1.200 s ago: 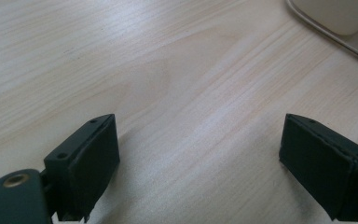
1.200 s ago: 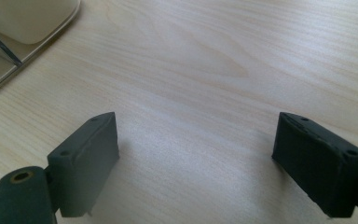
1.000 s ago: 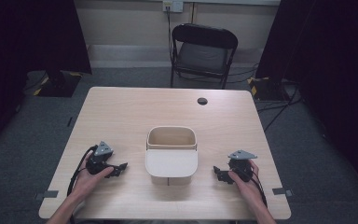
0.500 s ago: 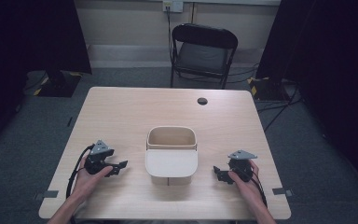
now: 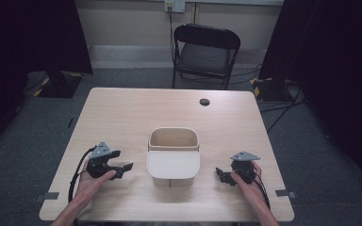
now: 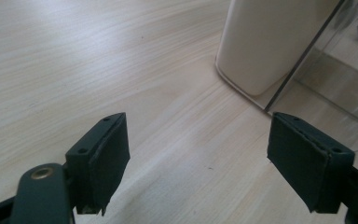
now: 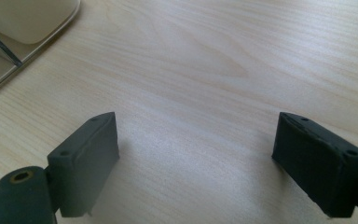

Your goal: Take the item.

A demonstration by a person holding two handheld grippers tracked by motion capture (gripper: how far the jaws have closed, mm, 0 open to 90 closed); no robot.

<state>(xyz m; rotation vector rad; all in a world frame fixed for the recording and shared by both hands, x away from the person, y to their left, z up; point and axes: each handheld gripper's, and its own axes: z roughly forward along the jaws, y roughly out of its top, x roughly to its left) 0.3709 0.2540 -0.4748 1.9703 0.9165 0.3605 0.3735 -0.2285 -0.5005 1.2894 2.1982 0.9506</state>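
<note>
Cream bin [image 5: 173, 157] stands upright mid-table [image 5: 122, 113], between both grippers. Left gripper [image 5: 122, 168] and right gripper [image 5: 220, 174] rest either side, jaws apart, empty, pointing inward at it. Both near; neither clearly closer.

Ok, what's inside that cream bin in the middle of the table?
From the high view, the cream bin stands open at the top, and the part of its inside that shows looks bare. Its near wall covers the front of the floor, so anything lying there can't be seen.
</note>
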